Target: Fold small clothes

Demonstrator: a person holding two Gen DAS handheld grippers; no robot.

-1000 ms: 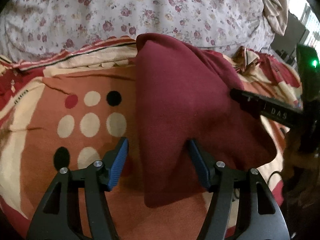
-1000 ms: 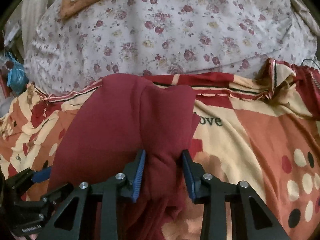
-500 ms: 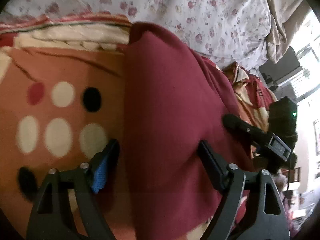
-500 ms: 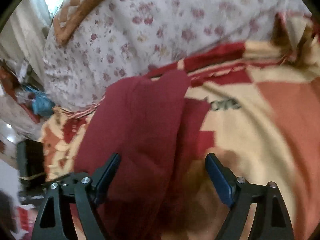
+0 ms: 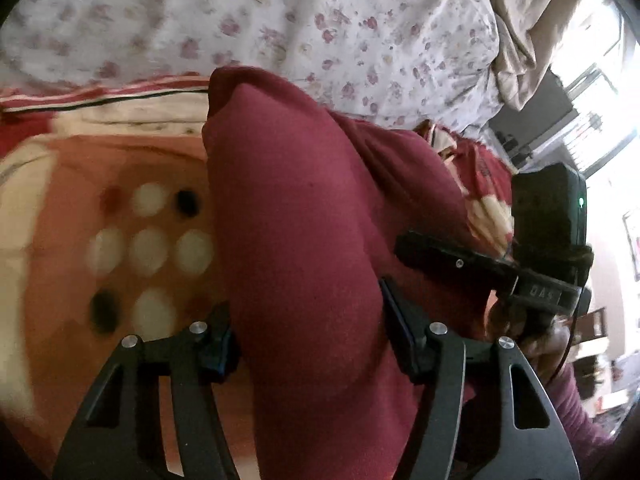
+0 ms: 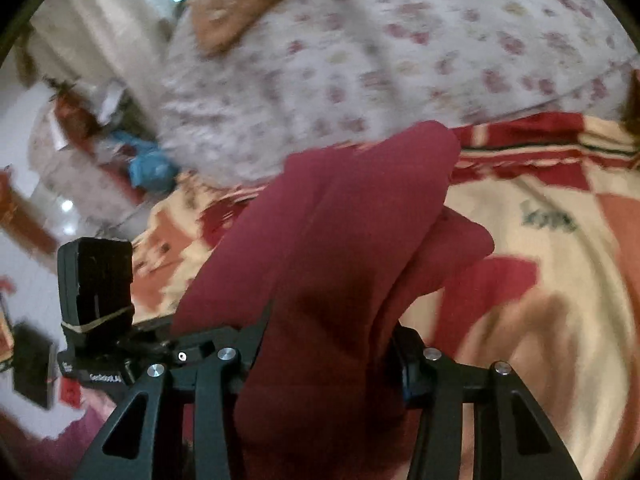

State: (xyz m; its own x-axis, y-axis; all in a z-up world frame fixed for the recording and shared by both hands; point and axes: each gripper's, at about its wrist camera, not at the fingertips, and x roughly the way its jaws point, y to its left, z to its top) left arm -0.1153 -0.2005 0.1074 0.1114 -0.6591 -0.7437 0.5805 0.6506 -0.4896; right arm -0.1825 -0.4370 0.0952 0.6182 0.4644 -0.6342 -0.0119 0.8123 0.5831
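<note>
Two tools, left tool (image 5: pixel 308 336) and right tool (image 6: pixel 328 344), are closing on a maroon garment (image 5: pixel 304 216) over the bed (image 5: pixel 60 264), apparently to fold it.

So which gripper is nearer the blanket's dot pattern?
Left. Both sets of jaws are closing around the maroon garment; left gripper beside the dot pattern, right gripper across the garment from it.
</note>
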